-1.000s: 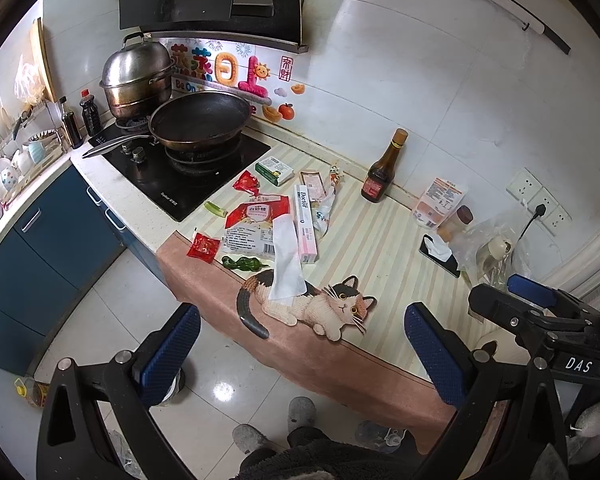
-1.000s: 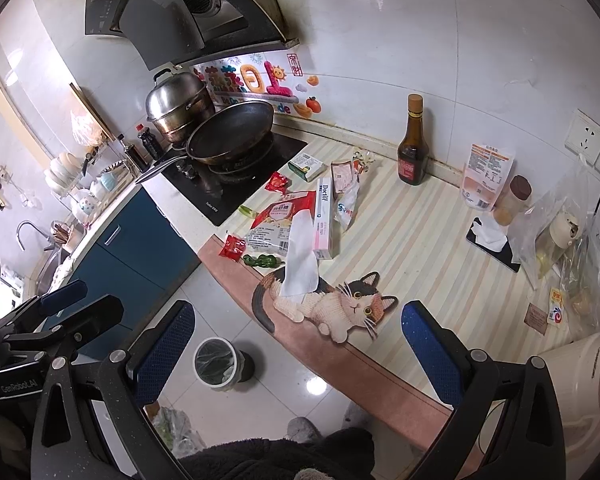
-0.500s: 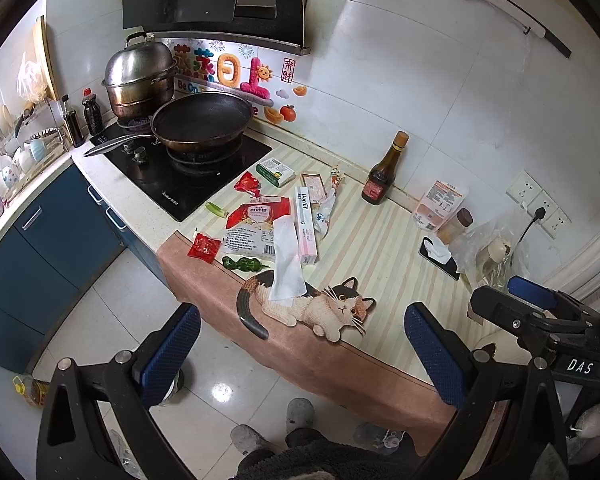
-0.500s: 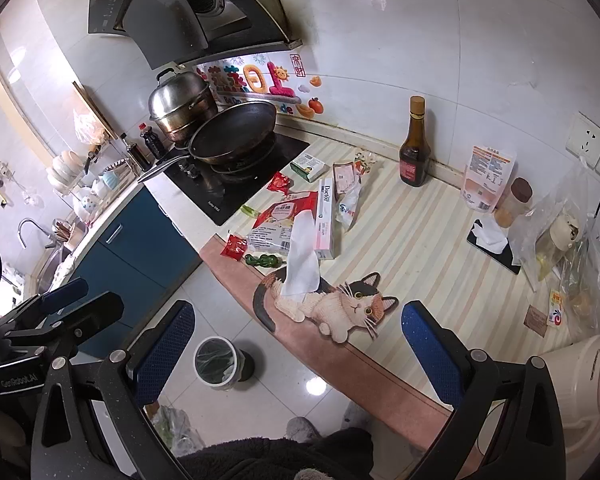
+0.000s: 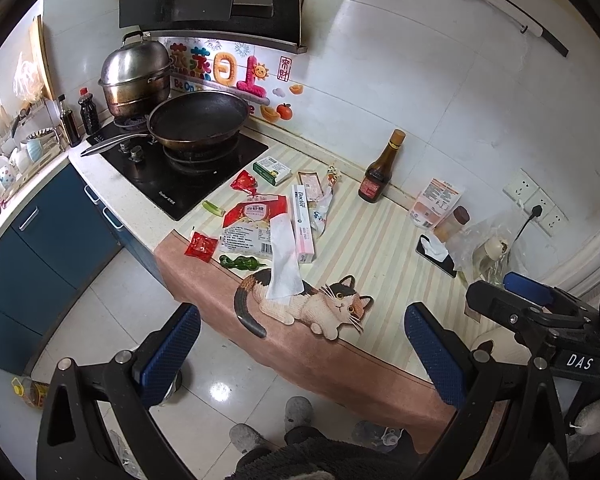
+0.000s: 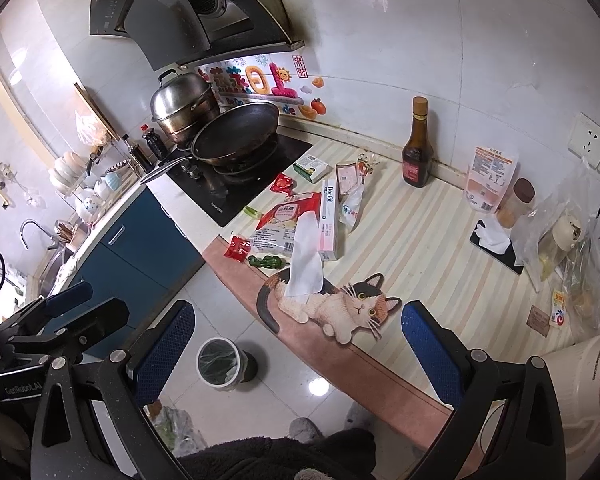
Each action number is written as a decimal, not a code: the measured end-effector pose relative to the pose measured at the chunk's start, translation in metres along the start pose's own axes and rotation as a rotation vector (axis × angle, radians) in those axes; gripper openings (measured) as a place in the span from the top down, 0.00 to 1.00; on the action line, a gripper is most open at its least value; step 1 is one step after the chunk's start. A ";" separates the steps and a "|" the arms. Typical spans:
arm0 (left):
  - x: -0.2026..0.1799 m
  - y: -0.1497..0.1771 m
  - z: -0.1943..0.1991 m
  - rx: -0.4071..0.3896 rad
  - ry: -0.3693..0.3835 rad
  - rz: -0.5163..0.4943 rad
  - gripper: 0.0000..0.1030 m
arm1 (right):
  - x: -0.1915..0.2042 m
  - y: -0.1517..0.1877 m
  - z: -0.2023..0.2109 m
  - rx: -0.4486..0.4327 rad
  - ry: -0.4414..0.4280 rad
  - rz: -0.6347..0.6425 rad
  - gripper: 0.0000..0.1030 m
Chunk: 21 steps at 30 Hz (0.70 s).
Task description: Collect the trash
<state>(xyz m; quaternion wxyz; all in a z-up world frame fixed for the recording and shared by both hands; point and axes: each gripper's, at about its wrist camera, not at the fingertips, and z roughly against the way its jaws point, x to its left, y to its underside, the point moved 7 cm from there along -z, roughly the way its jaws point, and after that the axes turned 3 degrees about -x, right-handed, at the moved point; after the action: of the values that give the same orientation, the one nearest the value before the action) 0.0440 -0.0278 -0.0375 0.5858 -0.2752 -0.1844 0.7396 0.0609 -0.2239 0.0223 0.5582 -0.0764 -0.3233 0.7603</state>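
Trash lies in a cluster on the striped counter mat point(image 5: 380, 240): a white tissue point(image 5: 284, 264), a long pink box point(image 5: 303, 220), a red-and-white food bag point(image 5: 252, 224), a small red sachet point(image 5: 200, 245), a green pepper point(image 5: 240, 262) and a green box point(image 5: 272, 170). A small bin with a liner point(image 6: 218, 364) stands on the floor below the counter edge. My left gripper point(image 5: 300, 356) is open and empty, held well short of the counter. Over the counter's front edge, my right gripper point(image 6: 300, 352) is open too, holding nothing.
A black pan point(image 5: 198, 120) and a steel pot point(image 5: 134, 76) sit on the hob at the left. A dark sauce bottle point(image 5: 378, 176) stands by the wall. Bags and a jar point(image 6: 520, 200) crowd the right end. The person's slippers point(image 5: 298, 420) are on the tiled floor.
Both views have shifted slightly; the counter and trash sit a little lower and nearer in frame. Nothing has been touched, and both grippers stay open.
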 end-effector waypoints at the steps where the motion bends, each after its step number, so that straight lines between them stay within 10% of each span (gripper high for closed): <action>1: 0.001 0.001 0.000 -0.002 -0.004 -0.001 0.00 | 0.003 -0.001 0.000 -0.001 0.001 -0.001 0.00; 9: 0.072 -0.019 -0.035 -0.128 -0.384 -0.049 0.00 | -0.004 -0.004 -0.030 -0.035 0.100 -0.113 0.00; 16: 0.131 -0.020 -0.135 0.018 -0.483 -0.034 0.00 | -0.039 -0.005 -0.123 0.000 0.207 -0.247 0.00; 21: 0.177 -0.016 -0.210 0.154 -0.472 0.035 0.00 | -0.057 -0.016 -0.216 0.104 0.170 -0.254 0.25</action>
<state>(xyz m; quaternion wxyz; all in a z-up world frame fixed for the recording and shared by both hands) 0.1583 0.1372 -0.2259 0.5327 -0.0526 -0.2544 0.8054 0.1976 -0.1850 -0.1512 0.6782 -0.0701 -0.2423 0.6902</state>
